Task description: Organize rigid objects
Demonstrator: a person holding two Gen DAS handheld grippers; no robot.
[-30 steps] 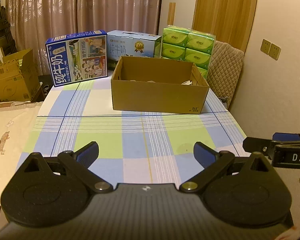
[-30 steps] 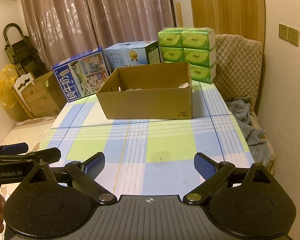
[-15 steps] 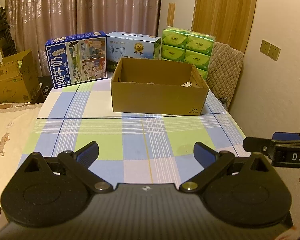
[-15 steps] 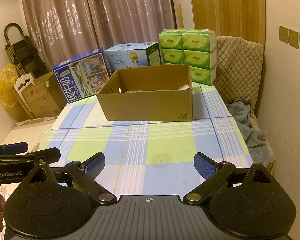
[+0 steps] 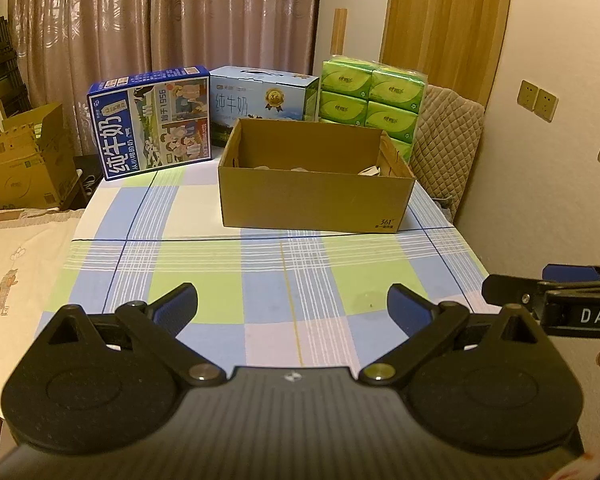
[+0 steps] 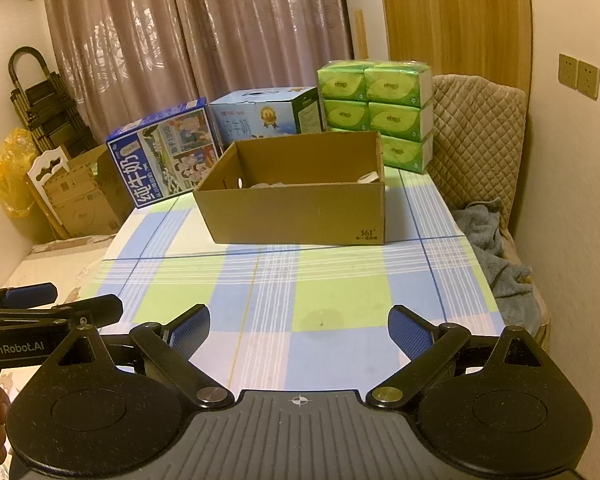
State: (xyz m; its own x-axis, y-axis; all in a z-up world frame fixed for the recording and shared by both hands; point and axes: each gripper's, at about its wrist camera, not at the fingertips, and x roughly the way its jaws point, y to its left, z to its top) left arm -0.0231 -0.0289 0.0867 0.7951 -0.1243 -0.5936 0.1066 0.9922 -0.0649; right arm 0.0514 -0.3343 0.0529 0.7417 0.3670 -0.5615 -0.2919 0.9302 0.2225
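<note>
An open brown cardboard box (image 5: 316, 196) (image 6: 296, 216) sits on the checked tablecloth (image 5: 260, 272) (image 6: 308, 280), well beyond both grippers. Pale items lie inside it, mostly hidden by its front wall. My left gripper (image 5: 292, 308) is open, nothing between its blue pads, hovering over the near part of the table. My right gripper (image 6: 298, 332) is open too and holds nothing. Each gripper shows at the edge of the other's view: the right one (image 5: 556, 300) at the right, the left one (image 6: 48, 312) at the left.
Behind the box stand a dark blue milk carton (image 5: 152, 120) (image 6: 168, 148), a light blue milk carton (image 5: 260, 100) (image 6: 264, 116) and stacked green tissue packs (image 5: 372, 100) (image 6: 380, 108). A quilted chair (image 6: 476, 132) with a grey cloth (image 6: 496, 252) is at the right, cardboard boxes (image 5: 20, 160) at the left.
</note>
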